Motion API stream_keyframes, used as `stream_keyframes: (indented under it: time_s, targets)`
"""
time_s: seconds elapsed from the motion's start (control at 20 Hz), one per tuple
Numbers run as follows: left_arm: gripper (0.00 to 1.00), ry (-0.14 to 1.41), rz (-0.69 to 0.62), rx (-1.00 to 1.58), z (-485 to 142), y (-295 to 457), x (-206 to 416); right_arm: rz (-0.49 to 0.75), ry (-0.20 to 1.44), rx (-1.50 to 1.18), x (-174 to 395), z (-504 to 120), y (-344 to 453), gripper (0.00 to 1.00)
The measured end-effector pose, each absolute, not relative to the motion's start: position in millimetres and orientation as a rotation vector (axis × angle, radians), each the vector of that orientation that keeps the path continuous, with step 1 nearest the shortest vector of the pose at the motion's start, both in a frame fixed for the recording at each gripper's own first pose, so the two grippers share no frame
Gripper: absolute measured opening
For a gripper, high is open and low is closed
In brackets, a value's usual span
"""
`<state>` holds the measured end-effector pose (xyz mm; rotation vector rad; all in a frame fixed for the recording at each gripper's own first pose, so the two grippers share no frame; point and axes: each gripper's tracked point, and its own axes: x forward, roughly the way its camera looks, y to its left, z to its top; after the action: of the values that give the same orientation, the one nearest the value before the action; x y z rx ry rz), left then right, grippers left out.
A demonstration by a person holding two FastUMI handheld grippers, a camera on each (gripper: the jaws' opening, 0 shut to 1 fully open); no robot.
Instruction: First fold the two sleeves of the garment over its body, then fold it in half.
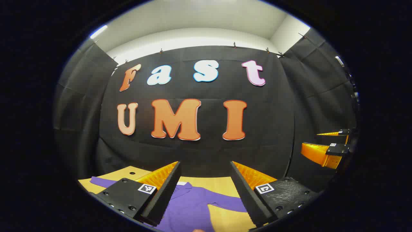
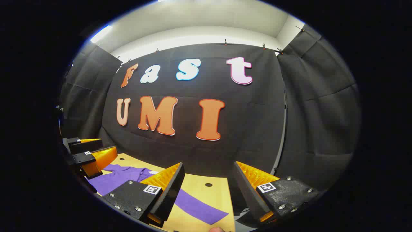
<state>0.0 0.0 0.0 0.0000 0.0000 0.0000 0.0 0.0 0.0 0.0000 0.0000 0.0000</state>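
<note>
garment [image 1: 193, 206], purple, lies flat on the wooden table [image 1: 222, 183], sleeves spread out to either side, not yet folded. left gripper [image 1: 205, 193] held above it, fingers wide apart, nothing between them. right gripper [image 2: 206, 193] likewise spread and empty, above one sleeve [image 2: 199, 206] that stretches toward the table edge. both clear of the cloth.

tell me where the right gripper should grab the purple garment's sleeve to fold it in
Probably at the cuff end of the sleeve, the free tip lying flat on the wooden table and stretched away from the garment body. Come down from above with the right gripper, its fingers open across the sleeve's width, then carry it over the body.
</note>
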Motion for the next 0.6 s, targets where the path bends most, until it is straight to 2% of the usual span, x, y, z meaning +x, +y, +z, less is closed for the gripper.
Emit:
stream_keyframes:
  time_s: [0.25,0.45,0.5,0.6]
  targets:
    - [0.96,0.005,-0.050,-0.002,-3,103,9,-0.071,0.012,0.026,6,9,83,1.00]
    - [0.95,0.004,-0.135,0.035,6,176,33,-0.160,0.048,0.035,19,18,142,0.93]
    - [0.95,-0.004,-0.148,0.038,15,193,42,-0.198,0.062,0.014,23,22,148,1.00]
    - [0.95,-0.019,-0.177,0.012,32,221,57,-0.238,0.059,-0.002,30,40,164,1.00]
